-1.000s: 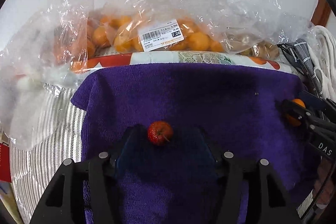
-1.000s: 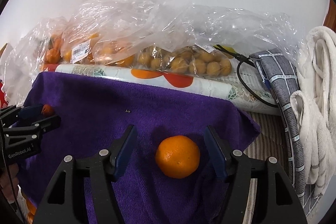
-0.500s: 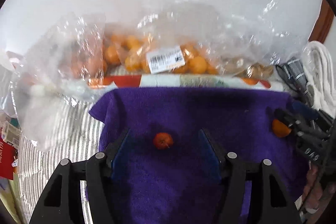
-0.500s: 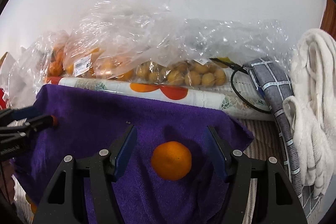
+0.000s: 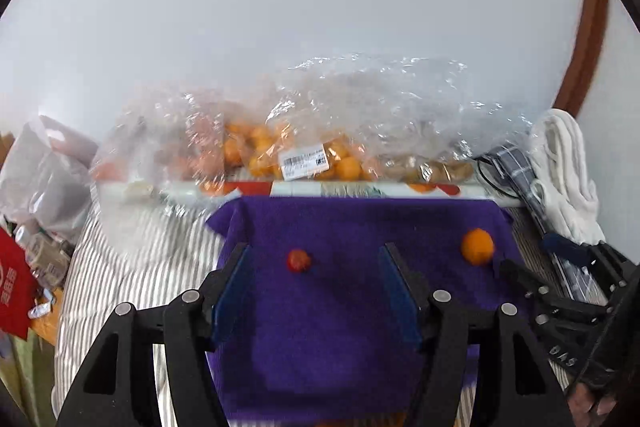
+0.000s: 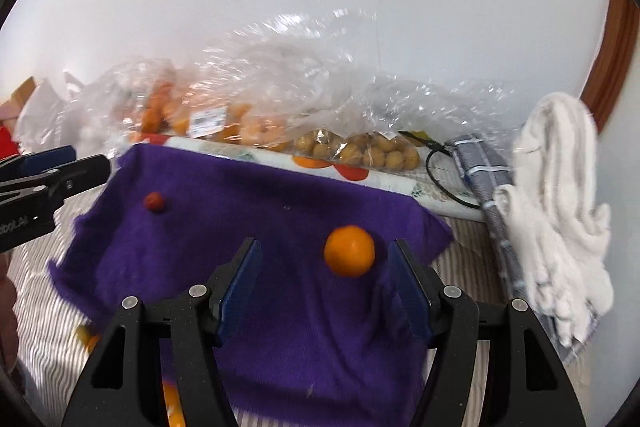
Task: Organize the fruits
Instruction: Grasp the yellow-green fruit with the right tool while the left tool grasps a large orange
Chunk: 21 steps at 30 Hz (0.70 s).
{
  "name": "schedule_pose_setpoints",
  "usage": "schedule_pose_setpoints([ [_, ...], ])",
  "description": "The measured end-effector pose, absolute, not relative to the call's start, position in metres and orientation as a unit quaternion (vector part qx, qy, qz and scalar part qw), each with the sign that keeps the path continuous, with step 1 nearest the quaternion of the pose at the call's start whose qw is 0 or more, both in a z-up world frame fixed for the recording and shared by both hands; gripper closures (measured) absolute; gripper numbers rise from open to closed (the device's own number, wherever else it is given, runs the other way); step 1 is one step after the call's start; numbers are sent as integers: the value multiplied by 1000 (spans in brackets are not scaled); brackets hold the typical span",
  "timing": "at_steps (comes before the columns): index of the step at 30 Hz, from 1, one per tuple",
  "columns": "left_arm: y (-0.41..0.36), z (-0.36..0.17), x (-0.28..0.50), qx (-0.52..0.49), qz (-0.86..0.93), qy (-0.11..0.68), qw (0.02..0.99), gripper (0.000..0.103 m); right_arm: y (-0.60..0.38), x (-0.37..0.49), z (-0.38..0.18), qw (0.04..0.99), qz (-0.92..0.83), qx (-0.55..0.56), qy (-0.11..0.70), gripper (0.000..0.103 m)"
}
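Both wrist cameras look steeply down from fairly near; they share the purple towel (image 5: 320, 327) and fruit bags (image 6: 248, 115).

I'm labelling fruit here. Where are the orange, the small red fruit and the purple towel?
orange (image 6: 349, 250): right wrist view, middle of its peel.
small red fruit (image 5: 298, 260): left wrist view, its centre.
purple towel (image 6: 224, 211): right wrist view, bare cloth.

Wall (image 5: 320, 7): plain white, behind everything.
Striped cloth (image 5: 132, 259): grey and white, under the purple towel's left side.
White towel (image 6: 560, 195): bunched at far right.
Checked grey cloth (image 6: 484, 163): beside the white towel.
Black cable (image 6: 436, 171): looped nearby.
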<state>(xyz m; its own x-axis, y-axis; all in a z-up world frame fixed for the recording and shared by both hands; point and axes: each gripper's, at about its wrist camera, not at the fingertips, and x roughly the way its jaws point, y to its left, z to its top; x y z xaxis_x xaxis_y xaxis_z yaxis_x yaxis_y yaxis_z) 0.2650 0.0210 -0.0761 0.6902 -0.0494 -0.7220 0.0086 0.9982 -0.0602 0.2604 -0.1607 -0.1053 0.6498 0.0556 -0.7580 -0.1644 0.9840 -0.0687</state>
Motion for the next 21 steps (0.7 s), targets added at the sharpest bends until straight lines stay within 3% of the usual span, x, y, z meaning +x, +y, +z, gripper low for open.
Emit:
schedule_pose_setpoints([
  [4,27,-73,218,-7,-2,392,920,41,-167,213,-90,917,55,-52,391,31],
  [12,46,-66,133,0,4,385,923,41,-172,142,-95,920,59,-13,388,31],
  [21,70,-91,91,-16,10,392,920,41,-180,91,-108,912,69,18,403,31],
])
